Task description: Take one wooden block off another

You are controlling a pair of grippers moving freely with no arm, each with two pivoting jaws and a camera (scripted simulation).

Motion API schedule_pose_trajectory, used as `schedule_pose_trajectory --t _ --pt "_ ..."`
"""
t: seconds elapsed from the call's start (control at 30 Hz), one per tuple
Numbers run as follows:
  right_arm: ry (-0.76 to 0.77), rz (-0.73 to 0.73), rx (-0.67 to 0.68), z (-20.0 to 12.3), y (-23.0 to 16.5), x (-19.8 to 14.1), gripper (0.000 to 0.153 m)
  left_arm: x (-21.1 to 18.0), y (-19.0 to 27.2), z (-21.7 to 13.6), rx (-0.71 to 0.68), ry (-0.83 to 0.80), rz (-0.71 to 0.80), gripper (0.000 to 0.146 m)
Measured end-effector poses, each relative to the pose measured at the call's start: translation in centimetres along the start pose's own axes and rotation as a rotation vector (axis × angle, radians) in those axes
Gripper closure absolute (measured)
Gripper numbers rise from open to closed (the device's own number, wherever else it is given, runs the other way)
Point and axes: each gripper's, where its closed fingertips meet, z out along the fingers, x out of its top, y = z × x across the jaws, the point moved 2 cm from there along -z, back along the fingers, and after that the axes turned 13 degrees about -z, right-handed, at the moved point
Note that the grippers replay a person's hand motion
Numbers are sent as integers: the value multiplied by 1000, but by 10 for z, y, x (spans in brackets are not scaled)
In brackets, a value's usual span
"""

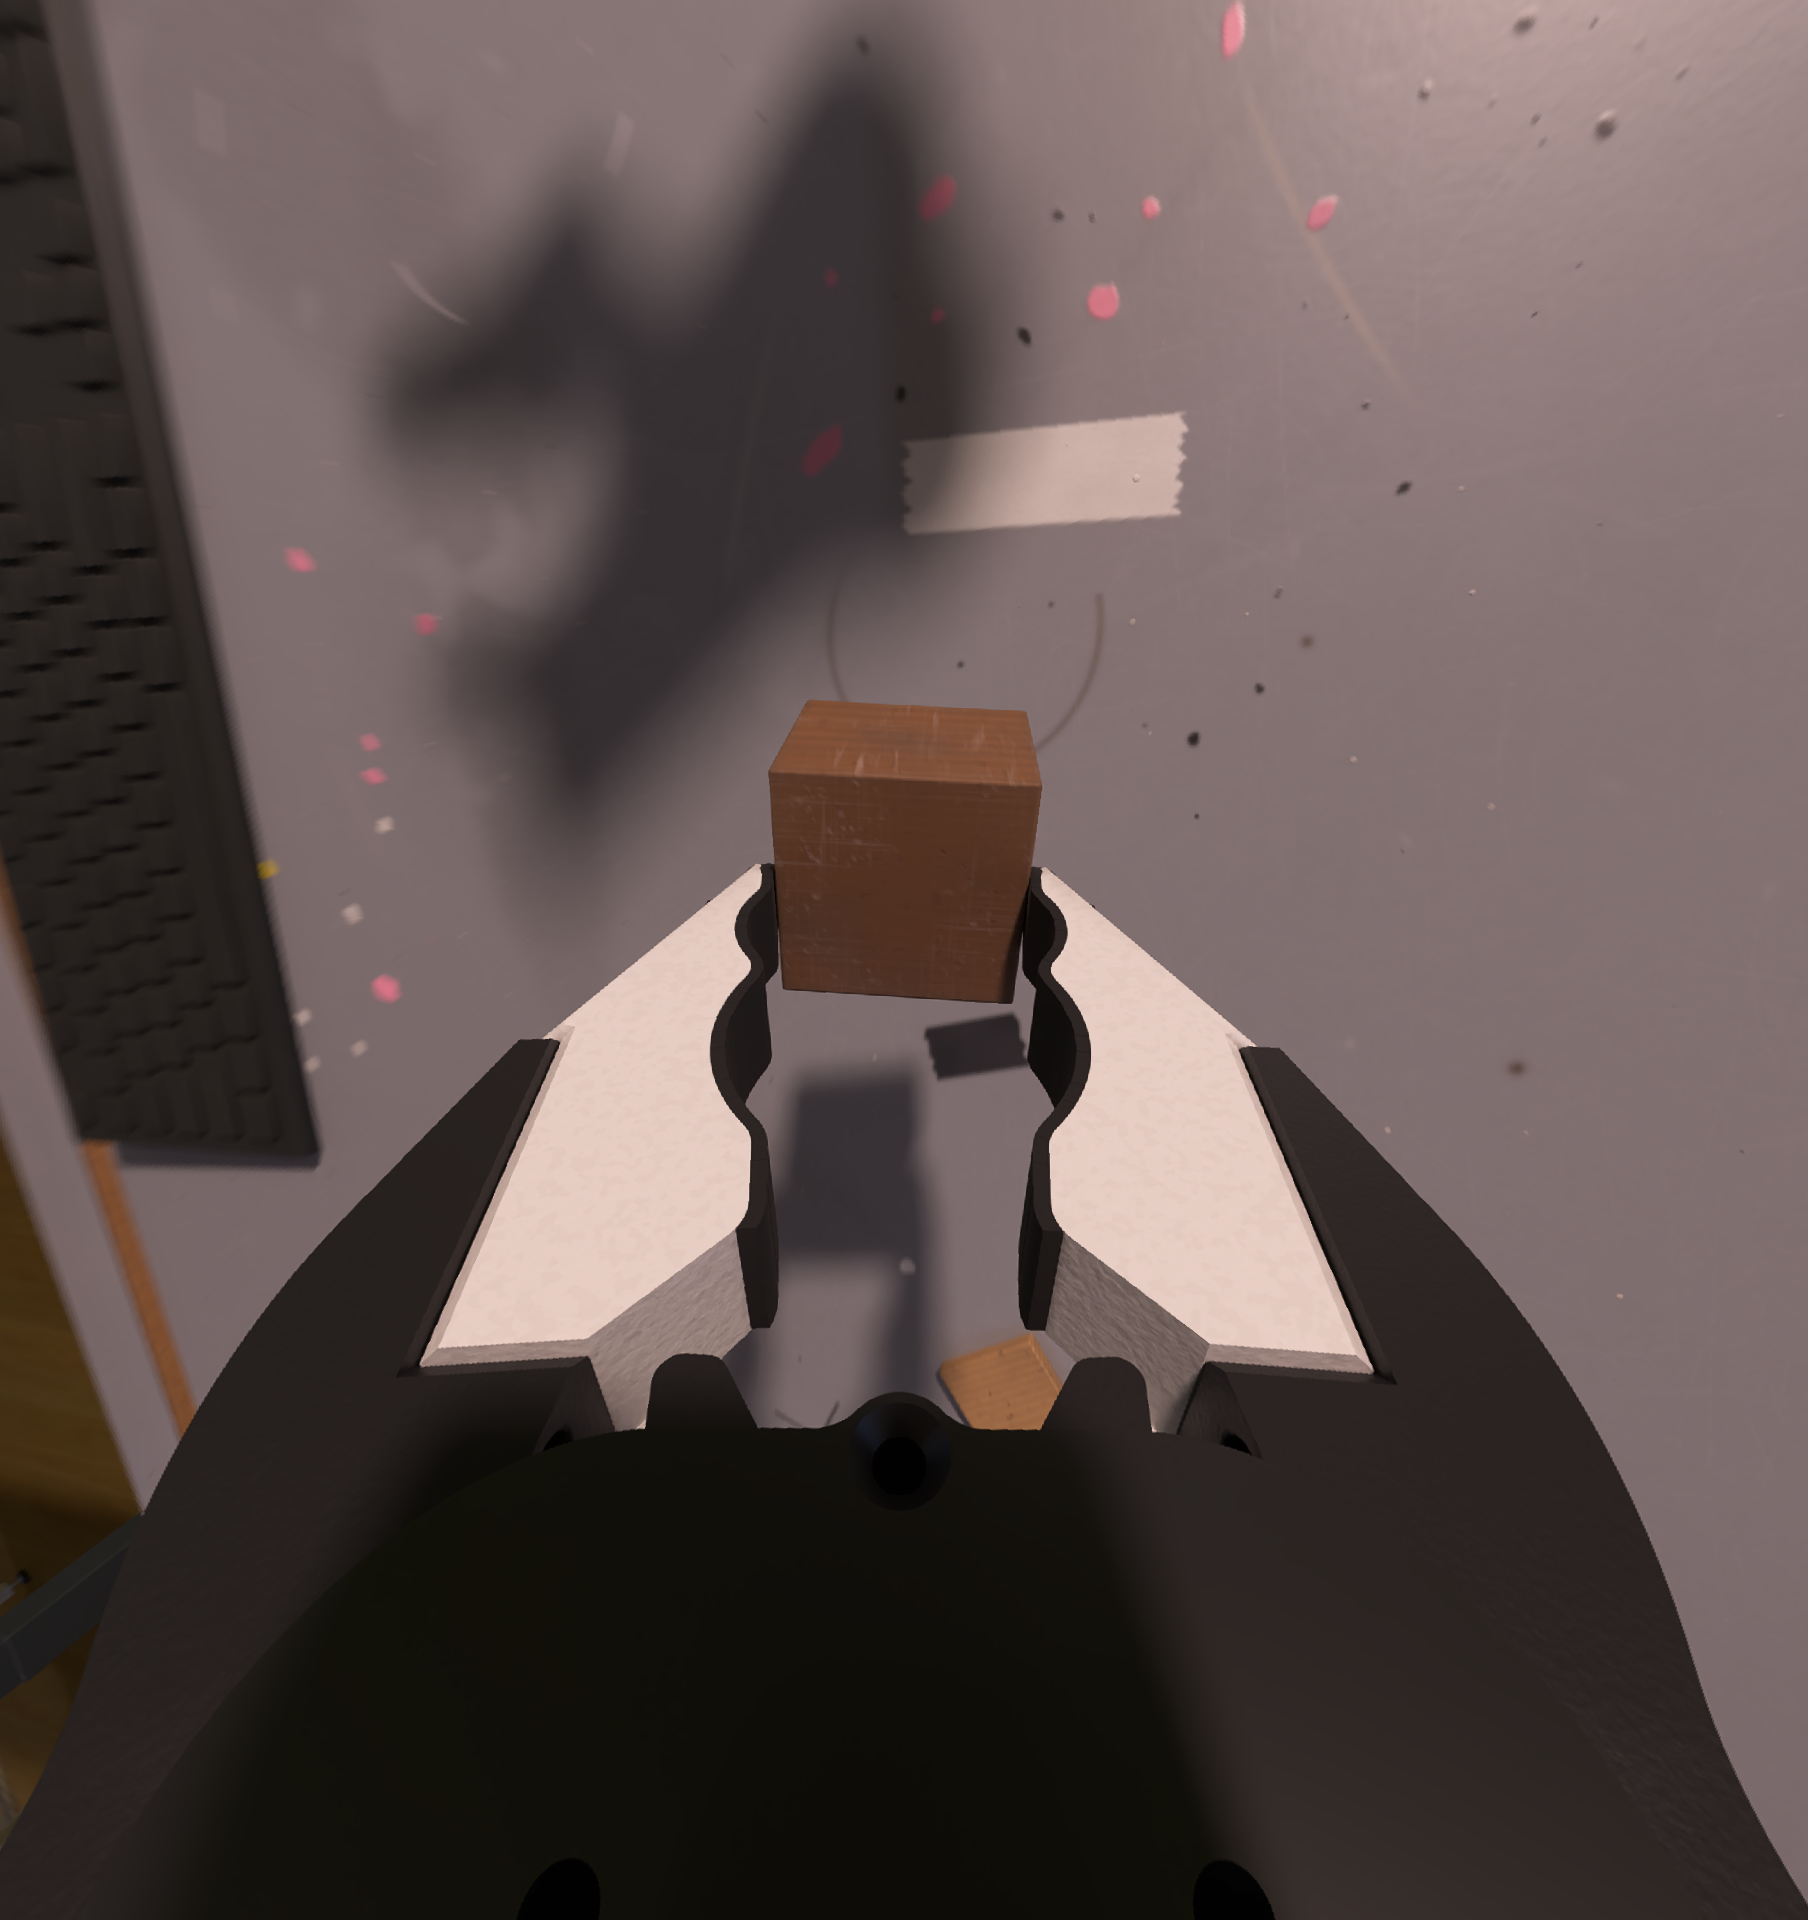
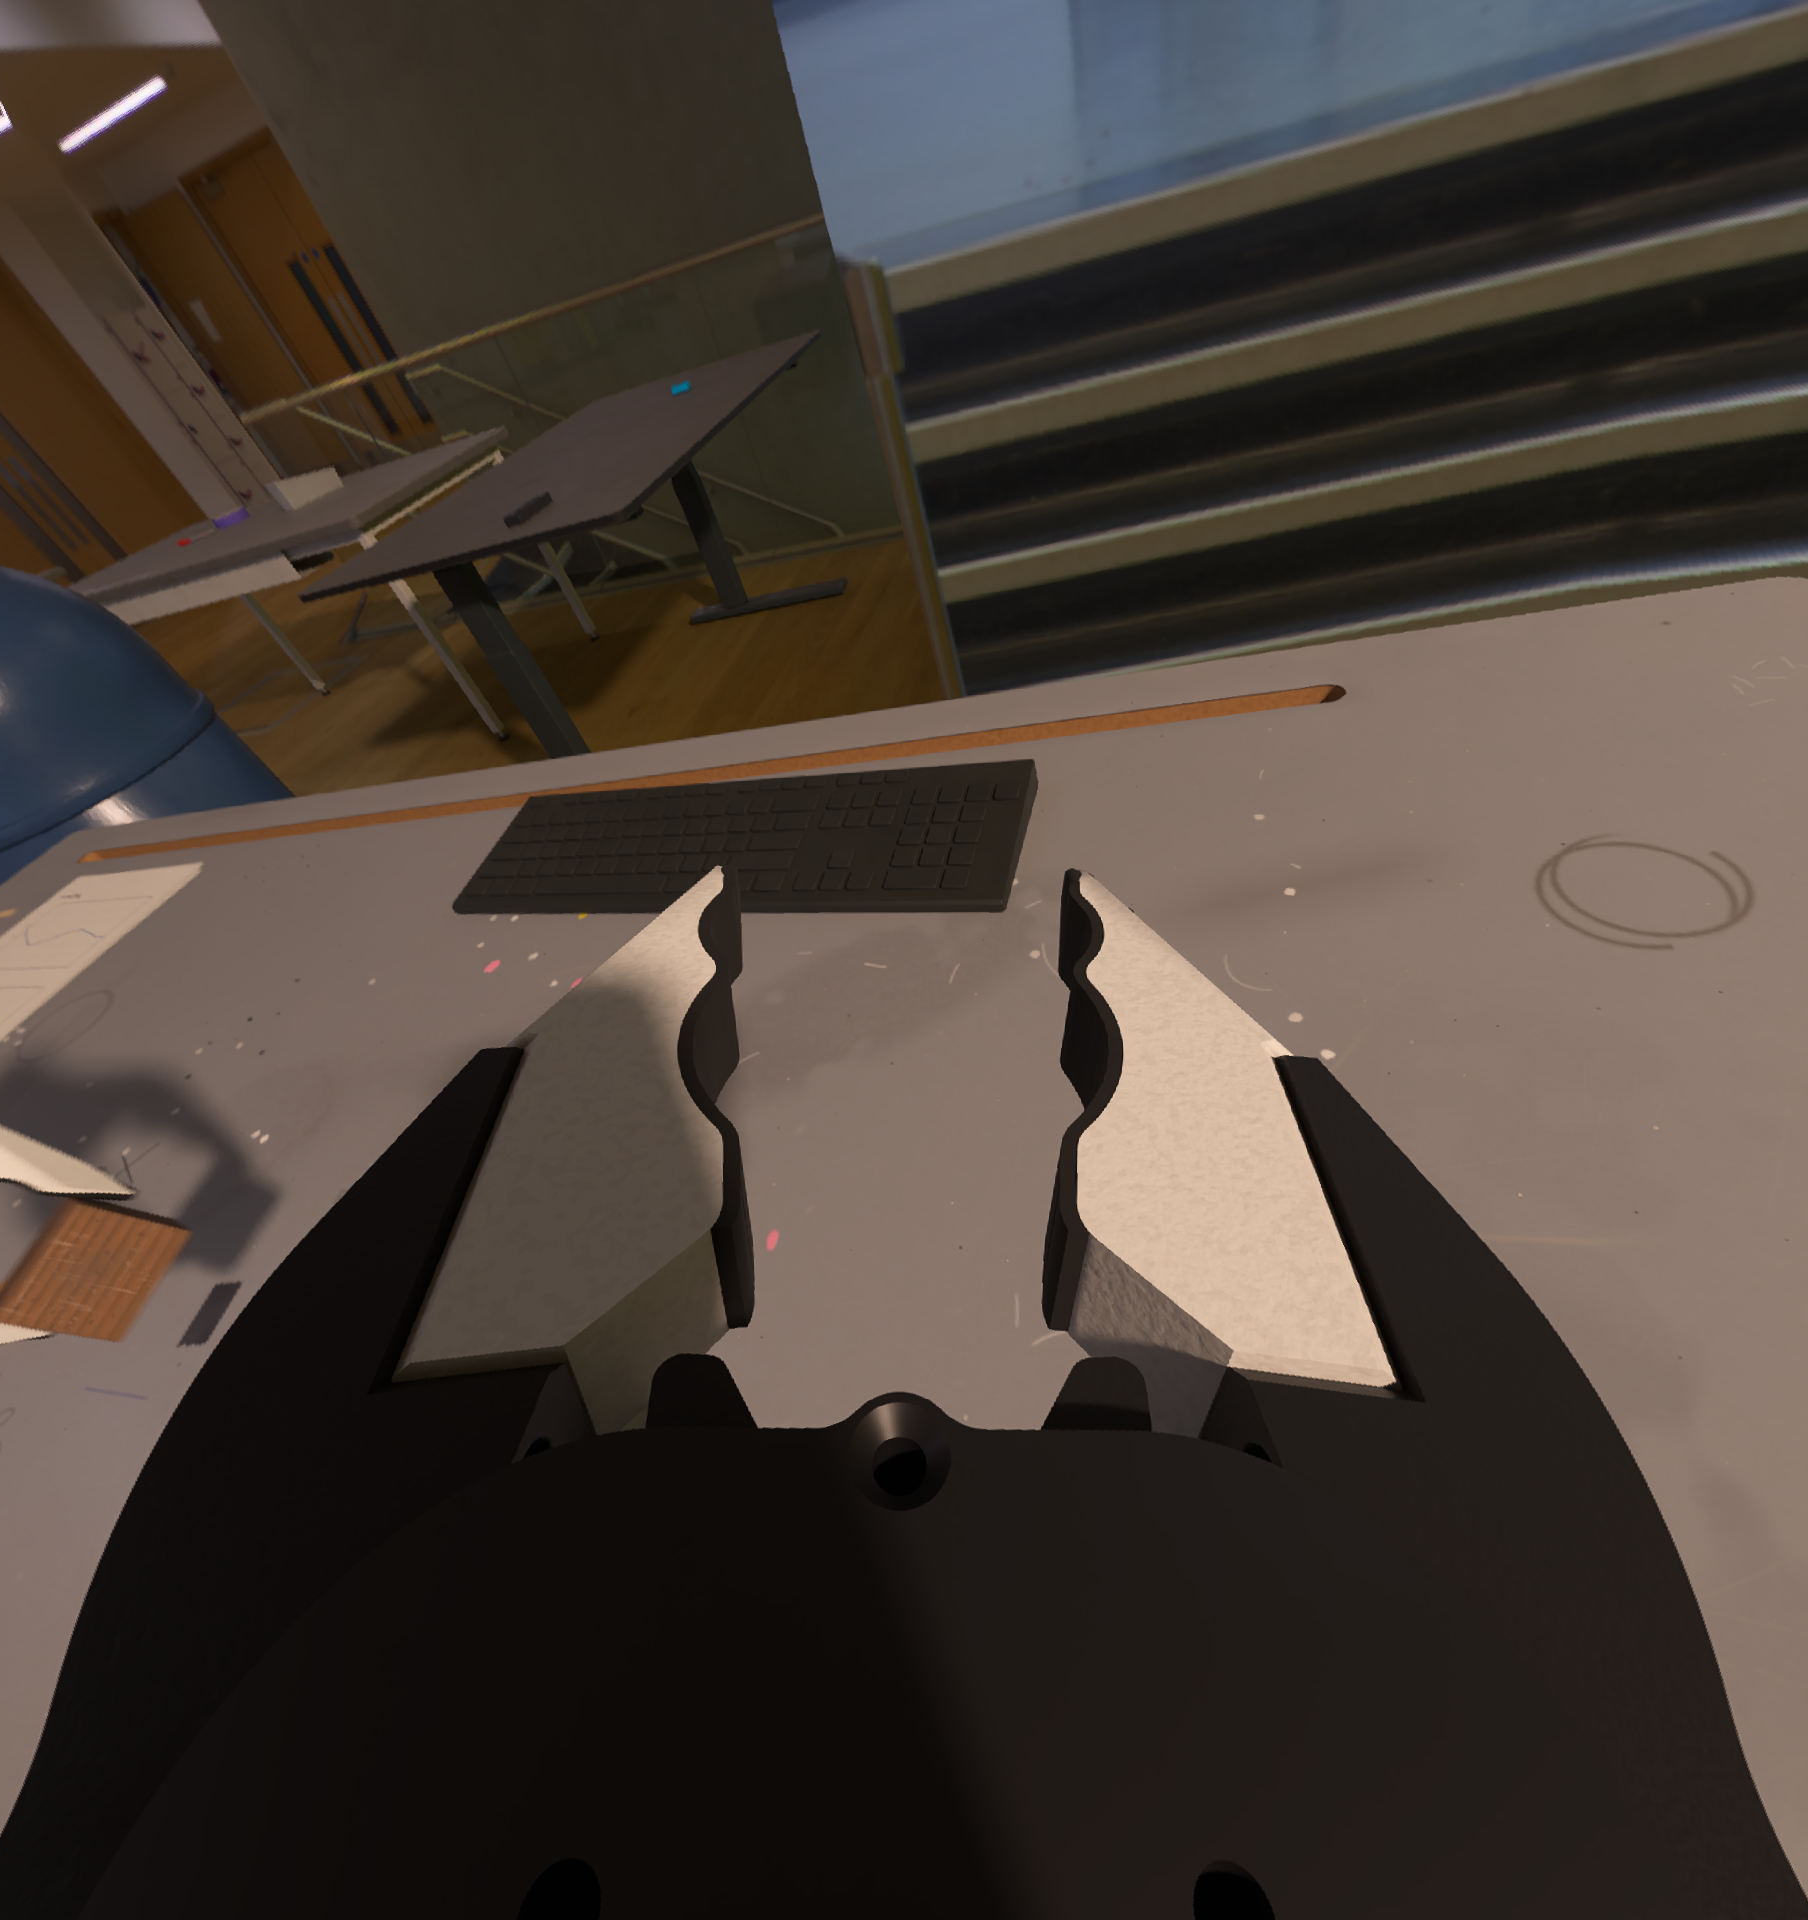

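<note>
Left gripper (image 1: 900, 925) clamps the dark-brown wooden cube (image 1: 902, 852) at its fingertips, raised clear above the lighter tan wooden block (image 1: 1004, 1387) lying beneath; right gripper (image 2: 895, 935) gapes empty, farther from that block.

Two wooden blocks, apart.
Dark brown cube (image 1: 902, 873) is clamped at its lower sides, raised above the table; lighter block (image 1: 1004, 1387) lies flat on the table below.

Each gripper, left gripper (image 1: 900, 914) and right gripper (image 2: 900, 914), has a black body, white wedge fingers and wavy black pads.
</note>
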Motion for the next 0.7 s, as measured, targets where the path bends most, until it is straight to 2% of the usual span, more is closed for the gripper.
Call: schedule_pose_trajectory --t 0.13,0.23,0.37,0.6,0.7 --pt "-44 -22 -2 4 2 -7 91 5 -4 48 -65 -153 33 99" --pt "-48 -14 2 5 4 -9 91 10 -7 69 -76 -171 25 99" --pt "-39 5 20 4 5 -9 91 17 1 79 -158 -122 1 99" --pt "-34 15 39 4 5 -8 91 15 3 88 -212 -85 -24 99" --pt "-28 15 44 5 5 -7 91 10 4 90 -213 -122 10 99"
